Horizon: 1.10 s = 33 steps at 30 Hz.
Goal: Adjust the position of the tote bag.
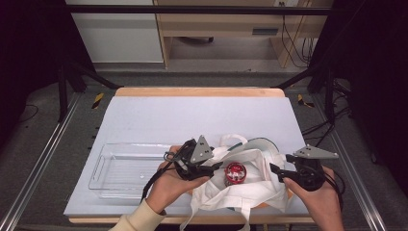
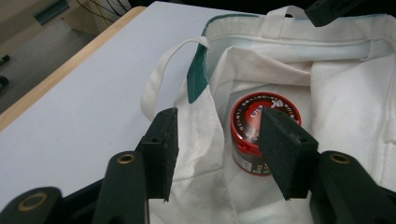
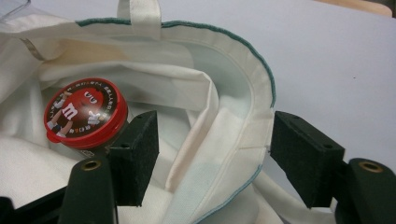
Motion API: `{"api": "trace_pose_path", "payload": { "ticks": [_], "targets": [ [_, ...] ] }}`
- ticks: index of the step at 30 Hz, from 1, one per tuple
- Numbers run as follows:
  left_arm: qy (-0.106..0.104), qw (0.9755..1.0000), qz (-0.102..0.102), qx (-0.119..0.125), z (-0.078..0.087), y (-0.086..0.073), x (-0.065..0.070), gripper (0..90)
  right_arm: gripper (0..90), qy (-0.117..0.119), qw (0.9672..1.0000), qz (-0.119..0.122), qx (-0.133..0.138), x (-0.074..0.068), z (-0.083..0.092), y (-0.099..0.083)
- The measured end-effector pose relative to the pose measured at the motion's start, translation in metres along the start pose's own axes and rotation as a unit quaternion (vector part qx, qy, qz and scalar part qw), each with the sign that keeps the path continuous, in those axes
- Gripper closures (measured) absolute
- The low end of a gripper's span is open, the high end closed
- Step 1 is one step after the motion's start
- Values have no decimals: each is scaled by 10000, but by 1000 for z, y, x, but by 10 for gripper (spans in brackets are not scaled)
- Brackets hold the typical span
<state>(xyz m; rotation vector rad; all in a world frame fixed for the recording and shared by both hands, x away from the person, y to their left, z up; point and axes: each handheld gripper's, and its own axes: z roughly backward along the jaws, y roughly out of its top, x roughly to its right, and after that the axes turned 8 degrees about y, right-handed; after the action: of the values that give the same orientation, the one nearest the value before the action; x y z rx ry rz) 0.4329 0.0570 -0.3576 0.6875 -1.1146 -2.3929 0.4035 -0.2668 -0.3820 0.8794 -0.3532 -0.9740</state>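
A white cloth tote bag (image 1: 257,190) with green trim lies open at the table's front edge. Inside it stands a round canister with a red lid (image 1: 235,173), which bears a cartoon print (image 3: 85,111). My left gripper (image 1: 211,169) is at the bag's left side, open. In the left gripper view a fold of the bag's cloth (image 2: 201,140) hangs between the jaws, and the pads do not press on it. My right gripper (image 1: 277,172) is at the bag's right side, open. The bag's rim (image 3: 243,135) runs between its jaws, untouched by the pads.
A clear plastic tray (image 1: 113,185) sits left of the bag on the pale table cover (image 1: 192,115). The bag's handles (image 2: 159,79) flop outward onto the cover. Metal frame rails run along both sides of the table.
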Motion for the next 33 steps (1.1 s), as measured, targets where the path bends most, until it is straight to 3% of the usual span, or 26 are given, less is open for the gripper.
{"api": "trace_pose_path", "payload": {
  "ticks": [11,17,25,33],
  "targets": [
    [-77,9995,-141,-270,-22,-2,4,443,292,-163,9998,-68,-123,-4,-8,-12],
    [20,9979,-275,-580,-30,-8,4,576,309,-193,9994,-172,-225,1,-12,-19],
    [70,9976,-86,-682,-30,-14,-7,701,356,-146,9988,-299,-357,9,-16,-28],
    [99,9971,-42,-759,-27,-16,-11,785,420,42,9979,-455,-450,16,-18,-34]
  ]
}}
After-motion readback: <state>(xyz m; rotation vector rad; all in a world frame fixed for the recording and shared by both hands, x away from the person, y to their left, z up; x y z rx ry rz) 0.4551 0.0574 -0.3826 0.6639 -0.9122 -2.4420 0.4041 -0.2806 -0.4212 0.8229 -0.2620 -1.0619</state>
